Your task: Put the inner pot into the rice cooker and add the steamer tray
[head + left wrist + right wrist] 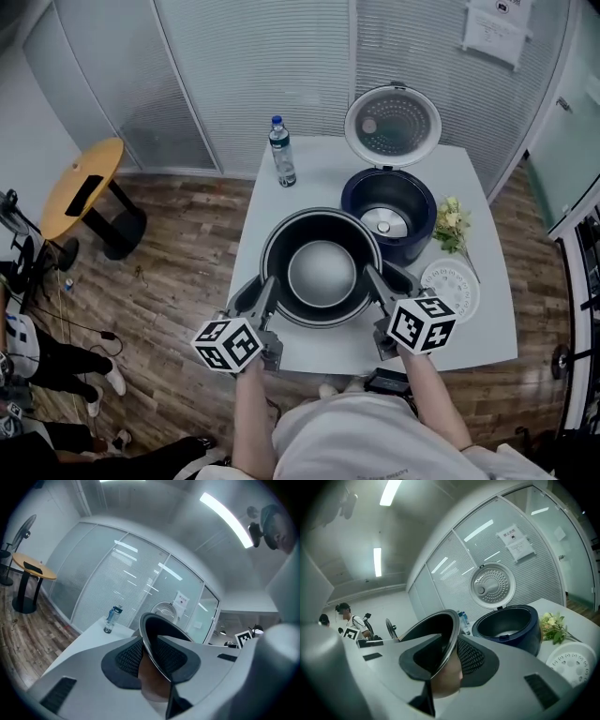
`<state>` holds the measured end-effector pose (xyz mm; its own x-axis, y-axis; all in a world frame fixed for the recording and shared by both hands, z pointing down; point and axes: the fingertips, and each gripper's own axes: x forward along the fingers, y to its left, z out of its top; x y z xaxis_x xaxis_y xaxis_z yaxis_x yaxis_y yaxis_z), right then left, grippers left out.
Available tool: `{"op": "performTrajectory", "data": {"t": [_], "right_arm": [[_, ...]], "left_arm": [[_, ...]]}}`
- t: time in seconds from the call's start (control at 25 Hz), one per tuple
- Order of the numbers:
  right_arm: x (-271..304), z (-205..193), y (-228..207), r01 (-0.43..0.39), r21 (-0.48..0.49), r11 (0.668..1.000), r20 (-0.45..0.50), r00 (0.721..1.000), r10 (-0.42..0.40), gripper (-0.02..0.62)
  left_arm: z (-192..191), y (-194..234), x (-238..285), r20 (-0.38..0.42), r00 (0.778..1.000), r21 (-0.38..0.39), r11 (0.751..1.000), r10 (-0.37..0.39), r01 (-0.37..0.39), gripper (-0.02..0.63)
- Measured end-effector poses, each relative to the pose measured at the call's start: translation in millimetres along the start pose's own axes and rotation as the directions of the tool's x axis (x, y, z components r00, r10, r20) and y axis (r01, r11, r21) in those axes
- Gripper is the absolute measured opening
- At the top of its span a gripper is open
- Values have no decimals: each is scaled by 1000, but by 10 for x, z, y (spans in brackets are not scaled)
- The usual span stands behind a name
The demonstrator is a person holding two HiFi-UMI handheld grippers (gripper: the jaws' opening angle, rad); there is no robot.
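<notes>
The white table (319,173) carries everything. At the far right of the tabletop the dark blue rice cooker (427,202) stands with its lid (392,126) swung up, and its cavity is seen to be vacant. The inner pot (322,272) is held over the near edge, near the cooker, and appears raised off the tabletop. The white steamer tray (450,289) lies flat near the right edge, just beside a small bunch of flowers (452,225). A water bottle (282,152) stands upright toward the far left corner.

The pot's rim is pinched on one side by the left gripper (265,295) and on the other by the right gripper (380,286). In each gripper view, one pad is seen inside the wall and one outside.

The first step, carrying the pot, is judged to be in hand. Next, the pot must be kept level, brought over the cooker's mouth, centred and lowered in before the rim is released. The tray is untouched.
</notes>
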<state>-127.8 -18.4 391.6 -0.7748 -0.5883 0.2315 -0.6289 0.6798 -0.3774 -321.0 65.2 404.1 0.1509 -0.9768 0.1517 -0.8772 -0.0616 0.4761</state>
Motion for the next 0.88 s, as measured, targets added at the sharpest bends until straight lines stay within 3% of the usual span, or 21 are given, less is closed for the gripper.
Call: {"op": "performTrajectory", "data": {"t": [0.56, 0.88], "right_arm": [[-251, 484, -229, 63, 9, 998, 104, 993, -64, 110], [-423, 767, -430, 129, 7, 992, 157, 979, -129, 110]], "left_arm": [[311, -428, 400, 17, 993, 49, 992, -115, 114, 94], [502, -719, 749, 27, 976, 60, 975, -217, 215, 92]]}}
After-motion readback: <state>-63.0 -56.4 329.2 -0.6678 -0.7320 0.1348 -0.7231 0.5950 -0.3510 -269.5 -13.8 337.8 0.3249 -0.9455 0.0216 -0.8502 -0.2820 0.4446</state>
